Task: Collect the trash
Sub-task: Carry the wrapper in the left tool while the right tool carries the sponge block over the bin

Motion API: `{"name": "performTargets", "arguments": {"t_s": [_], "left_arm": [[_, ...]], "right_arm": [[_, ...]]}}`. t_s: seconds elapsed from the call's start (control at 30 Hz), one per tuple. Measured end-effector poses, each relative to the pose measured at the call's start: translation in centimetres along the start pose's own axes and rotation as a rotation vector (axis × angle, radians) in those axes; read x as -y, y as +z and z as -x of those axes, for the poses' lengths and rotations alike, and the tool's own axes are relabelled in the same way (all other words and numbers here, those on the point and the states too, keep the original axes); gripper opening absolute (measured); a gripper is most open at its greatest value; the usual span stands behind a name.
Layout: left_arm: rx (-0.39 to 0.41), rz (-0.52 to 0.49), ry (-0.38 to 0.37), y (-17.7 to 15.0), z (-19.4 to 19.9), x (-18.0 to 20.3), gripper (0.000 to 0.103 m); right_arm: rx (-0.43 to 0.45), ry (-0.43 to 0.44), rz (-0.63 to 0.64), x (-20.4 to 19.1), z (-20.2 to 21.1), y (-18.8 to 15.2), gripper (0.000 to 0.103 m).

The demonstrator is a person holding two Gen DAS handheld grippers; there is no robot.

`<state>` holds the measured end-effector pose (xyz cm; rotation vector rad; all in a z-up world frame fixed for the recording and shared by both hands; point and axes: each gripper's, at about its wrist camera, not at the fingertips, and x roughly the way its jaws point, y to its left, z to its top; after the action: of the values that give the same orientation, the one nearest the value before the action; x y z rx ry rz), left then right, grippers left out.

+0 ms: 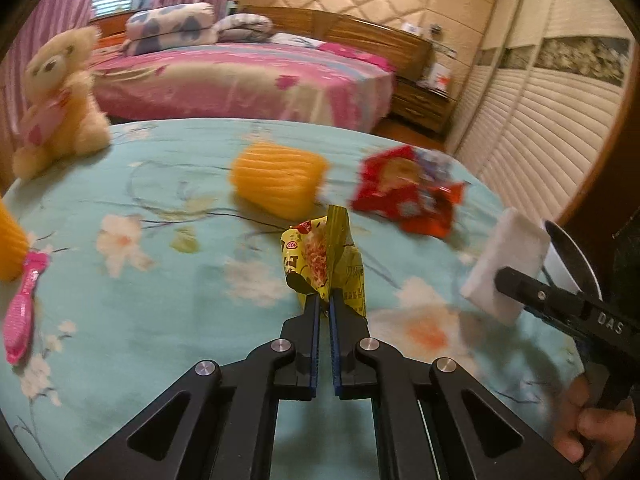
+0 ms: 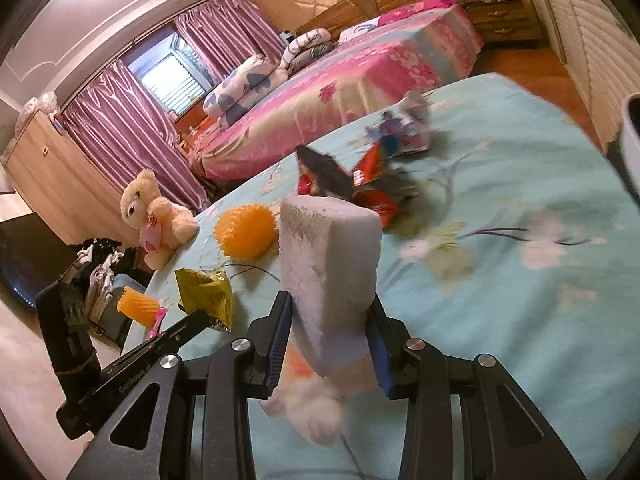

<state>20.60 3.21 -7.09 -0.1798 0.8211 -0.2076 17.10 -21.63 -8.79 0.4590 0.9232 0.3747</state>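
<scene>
My left gripper (image 1: 325, 300) is shut on a crumpled yellow snack wrapper (image 1: 320, 256), held just above the teal floral bedsheet (image 1: 160, 280). From the right wrist view the same wrapper (image 2: 204, 288) hangs at the left gripper (image 2: 208, 318) tip. My right gripper (image 2: 330, 304) is shut on a white foam block (image 2: 328, 260) that stands upright between its blue pads. In the left wrist view that block (image 1: 506, 264) sits at the far right in the right gripper (image 1: 508, 280). A red snack wrapper (image 1: 408, 196) (image 2: 372, 184) lies on the sheet beyond both.
An orange foam net (image 1: 278, 178) (image 2: 246, 232) lies mid-bed, another (image 1: 10, 240) at the left edge by a pink comb (image 1: 22, 312). A teddy bear (image 1: 60, 100) sits at the far left corner. A white container (image 2: 632, 140) shows at the right edge. A pink bed stands behind.
</scene>
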Motion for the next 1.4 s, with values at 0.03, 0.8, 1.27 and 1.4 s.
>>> {"name": "performTargets", "arguments": {"t_s": [0.03,0.8,1.27,1.4], "left_arm": [[-0.002,-0.011,-0.011,-0.1,0.1,0.7,0.003],[-0.039,-0.195,-0.191,-0.6,-0.9,12.6,0.003],[-0.052,-0.256,-0.237,0.0,-2.8,17.6,0.003],[-0.056,-0.273,-0.251,0.2,-3.4,19.1,0.003]], "right_arm": [[0.007,-0.006,-0.003,0.3,0.5,0.0,0.037],[0.146,-0.172,-0.115,8.4,9.7,-0.6,0.037],[0.206,-0.225,-0.156,12.1,13.6,-0.7,0.037],[0.226,-0.245,-0.169,13.3,14.7,-0.4,0.037]]}}
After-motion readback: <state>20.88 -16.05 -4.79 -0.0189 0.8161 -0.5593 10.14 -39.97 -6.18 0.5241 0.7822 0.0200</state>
